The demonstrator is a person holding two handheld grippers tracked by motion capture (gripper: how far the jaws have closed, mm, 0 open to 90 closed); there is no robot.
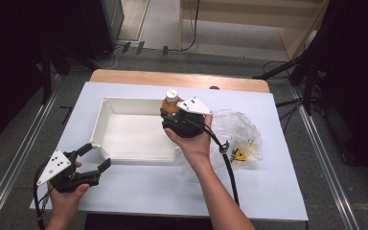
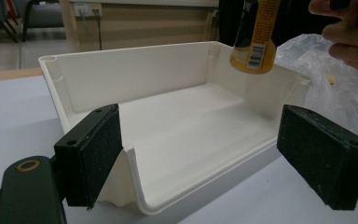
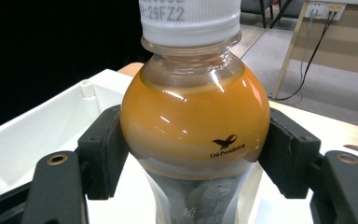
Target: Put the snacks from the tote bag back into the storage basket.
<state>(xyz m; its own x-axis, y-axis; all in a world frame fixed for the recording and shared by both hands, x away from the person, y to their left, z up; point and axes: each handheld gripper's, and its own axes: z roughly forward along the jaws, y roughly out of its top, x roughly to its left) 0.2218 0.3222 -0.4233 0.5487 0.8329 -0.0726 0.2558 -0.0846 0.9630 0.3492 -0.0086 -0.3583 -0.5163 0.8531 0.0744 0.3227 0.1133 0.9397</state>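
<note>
Right tool (image 1: 176, 114) clamped on a bottle (image 1: 171, 100) of orange drink, both pads (image 3: 103, 151) pressed against the round shoulder just below the white cap (image 3: 189, 21). Held upright, cap topmost, over the far right corner of the white tray (image 1: 106, 111). Seen from the left tool's own camera hanging clear of the tray floor, label and barcode showing (lower end in the air, touching nothing). Just beyond the tool on its outer side, a crumpled clear plastic bag (image 1: 239, 132) lying on the bench (image 1: 139, 184), with something yellow inside that is too small to make out.

Left tool (image 1: 95, 157) open and gripping nothing, jaws spread wide. Parked at the tray's near left corner, pointing across the tray toward the bottle. Tray's low curved front lip (image 2: 137, 186) sitting between the two pads (image 2: 95, 154) in that tool's view, not pinched by either. Cannot tell whether the left pad touches the lip or just stands beside it. Bottle well apart from this tool, up and away at the opposite corner.
</note>
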